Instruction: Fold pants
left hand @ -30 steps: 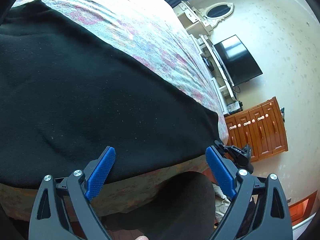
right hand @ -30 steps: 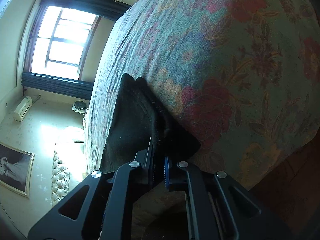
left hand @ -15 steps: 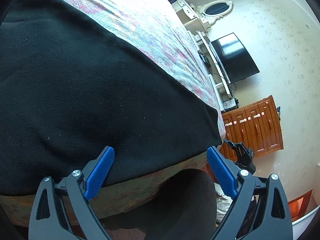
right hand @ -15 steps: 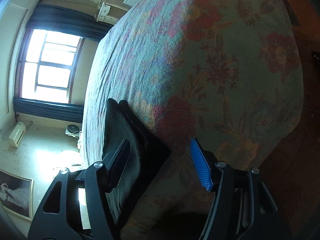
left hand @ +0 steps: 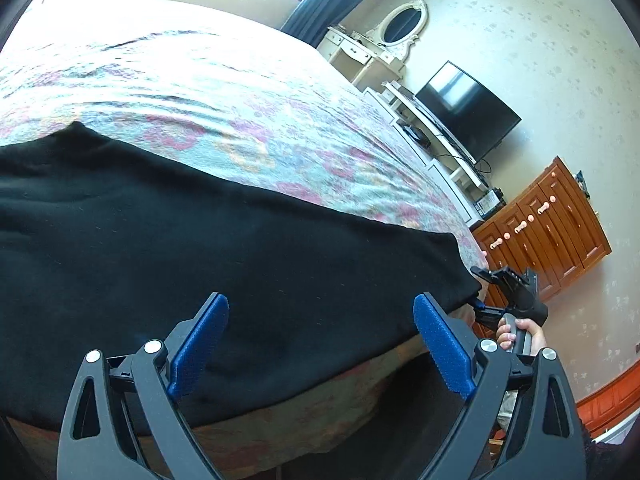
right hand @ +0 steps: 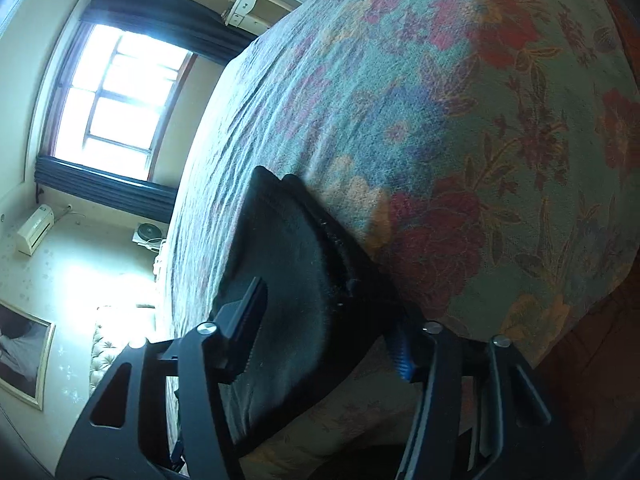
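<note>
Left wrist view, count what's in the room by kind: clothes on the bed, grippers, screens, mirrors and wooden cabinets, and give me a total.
Pants on the bed: 1
Grippers: 2, left gripper, right gripper
TV: 1
Mirror: 1
Cabinet: 1
Total: 6
</note>
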Tool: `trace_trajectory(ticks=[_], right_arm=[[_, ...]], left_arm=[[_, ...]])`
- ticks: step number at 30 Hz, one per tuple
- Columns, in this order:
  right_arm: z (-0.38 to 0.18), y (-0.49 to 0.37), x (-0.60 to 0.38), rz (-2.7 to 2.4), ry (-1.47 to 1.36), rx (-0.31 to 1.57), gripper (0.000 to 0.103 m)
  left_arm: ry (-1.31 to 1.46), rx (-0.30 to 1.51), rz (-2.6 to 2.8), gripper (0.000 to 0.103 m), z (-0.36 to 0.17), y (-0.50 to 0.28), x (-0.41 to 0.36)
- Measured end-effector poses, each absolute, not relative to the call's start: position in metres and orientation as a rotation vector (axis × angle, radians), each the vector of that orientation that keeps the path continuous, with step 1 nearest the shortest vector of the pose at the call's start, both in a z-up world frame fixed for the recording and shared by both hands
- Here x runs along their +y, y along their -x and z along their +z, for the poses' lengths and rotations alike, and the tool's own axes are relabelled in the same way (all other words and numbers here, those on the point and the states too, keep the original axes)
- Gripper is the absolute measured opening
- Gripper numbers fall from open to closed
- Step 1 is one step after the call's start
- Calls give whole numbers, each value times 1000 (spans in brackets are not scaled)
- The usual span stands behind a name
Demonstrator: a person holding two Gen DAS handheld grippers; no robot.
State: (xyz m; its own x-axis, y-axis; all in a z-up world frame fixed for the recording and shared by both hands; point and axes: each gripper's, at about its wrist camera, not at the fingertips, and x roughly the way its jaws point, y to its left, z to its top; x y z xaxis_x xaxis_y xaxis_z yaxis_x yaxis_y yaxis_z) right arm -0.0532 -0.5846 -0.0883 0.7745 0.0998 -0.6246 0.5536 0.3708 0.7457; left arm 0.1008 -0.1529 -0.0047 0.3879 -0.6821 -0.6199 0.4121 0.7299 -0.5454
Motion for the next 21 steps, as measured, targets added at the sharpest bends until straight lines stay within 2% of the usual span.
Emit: trace_trajectory(ticks=[2, 3, 10, 21], right_arm=[[-90, 56, -588, -292, -1199, 649, 18], [-91, 59, -590, -280, -1222, 640, 17], [-70, 58, -591, -247, -1252, 594, 16], [24, 29, -551, -143, -1075, 546, 16]], left_arm=[[361, 966, -641, 92, -10, -112, -132], [385, 979, -613, 92, -13, -117, -121], [425, 1008, -477, 92, -27, -129, -67], [421, 995, -478, 92, -34, -127, -35]])
